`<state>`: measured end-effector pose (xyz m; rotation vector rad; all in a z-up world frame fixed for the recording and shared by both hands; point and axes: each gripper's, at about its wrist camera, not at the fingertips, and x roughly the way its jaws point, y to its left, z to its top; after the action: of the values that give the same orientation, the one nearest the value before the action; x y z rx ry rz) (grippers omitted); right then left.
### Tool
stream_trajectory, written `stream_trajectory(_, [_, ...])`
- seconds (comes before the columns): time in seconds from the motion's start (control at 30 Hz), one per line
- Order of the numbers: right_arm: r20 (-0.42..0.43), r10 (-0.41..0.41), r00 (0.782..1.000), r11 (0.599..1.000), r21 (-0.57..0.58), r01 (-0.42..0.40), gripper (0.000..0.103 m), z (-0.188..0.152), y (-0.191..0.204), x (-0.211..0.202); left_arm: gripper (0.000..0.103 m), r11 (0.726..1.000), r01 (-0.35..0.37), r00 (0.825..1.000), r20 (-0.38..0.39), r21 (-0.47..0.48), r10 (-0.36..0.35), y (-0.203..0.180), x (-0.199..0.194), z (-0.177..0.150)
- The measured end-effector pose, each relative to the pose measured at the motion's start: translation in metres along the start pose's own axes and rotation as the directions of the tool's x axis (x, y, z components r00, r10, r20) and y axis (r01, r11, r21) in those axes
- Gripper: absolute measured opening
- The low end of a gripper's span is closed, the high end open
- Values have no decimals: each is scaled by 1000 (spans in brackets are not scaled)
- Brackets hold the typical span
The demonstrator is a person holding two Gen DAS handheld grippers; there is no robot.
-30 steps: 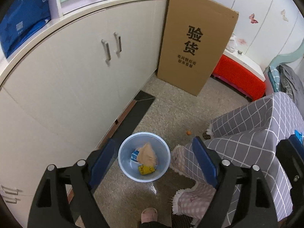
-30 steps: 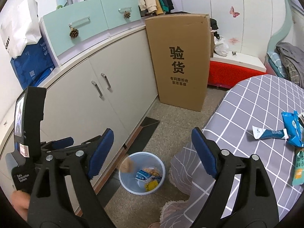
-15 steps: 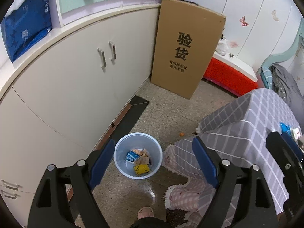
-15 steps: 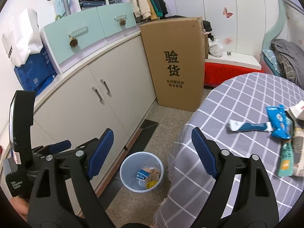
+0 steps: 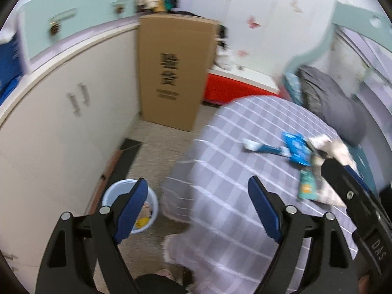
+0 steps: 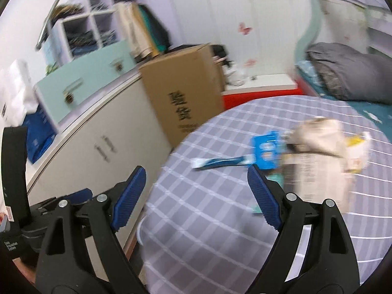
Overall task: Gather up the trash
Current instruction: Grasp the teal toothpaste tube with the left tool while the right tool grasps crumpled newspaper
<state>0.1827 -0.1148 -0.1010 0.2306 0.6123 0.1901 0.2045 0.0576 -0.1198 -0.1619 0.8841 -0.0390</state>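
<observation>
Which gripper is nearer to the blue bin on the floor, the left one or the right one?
Left. The left gripper hangs open just above the blue bin, which sits beside its left finger. The right gripper is open over the checked tablecloth, facing the wrappers, with the bin out of its view.
</observation>
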Motion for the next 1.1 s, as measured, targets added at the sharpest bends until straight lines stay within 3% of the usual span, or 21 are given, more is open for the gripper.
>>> stream_trajectory(0.13, [39, -74, 997, 995, 69, 71, 83, 2, -53, -24, 82, 996, 69, 997, -26, 61, -68, -52, 11, -5])
stream_trajectory(0.33, [45, -152, 987, 971, 192, 141, 83, -6, -123, -43, 82, 988, 113, 992, -72, 110, -105, -102, 28, -15])
stream_trajectory(0.63, [-1, -146, 989, 951, 275, 140, 83, -23, -171, -44, 82, 974, 173, 979, -138, 148, -152, -151, 67, -20])
stream_trajectory(0.77, [-19, -118, 993, 952, 283, 119, 83, -23, -180, -38, 80, 976, 188, 971, -168, 113, -168, -154, 92, -18])
stream_trajectory(0.87, [-31, -94, 995, 954, 284, 99, 83, -23, -183, -32, 65, 975, 196, 968, -179, 101, -176, -155, 104, -15])
stream_trajectory(0.93, [-37, -79, 996, 956, 280, 87, 83, -21, -183, -28, 62, 975, 188, 971, -175, 122, -165, -158, 110, -13])
stream_trajectory(1.03, [-43, -65, 997, 960, 269, 75, 83, -17, -180, -22, 41, 968, 198, 970, -174, 152, -171, -161, 111, -11])
stream_trajectory(1.07, [-46, -61, 997, 962, 264, 71, 83, -16, -179, -20, 26, 964, 213, 966, -180, 158, -184, -163, 110, -10])
stream_trajectory(1.1, [-47, -58, 997, 963, 259, 68, 82, -15, -178, -18, 26, 961, 221, 964, -190, 169, -188, -165, 111, -11])
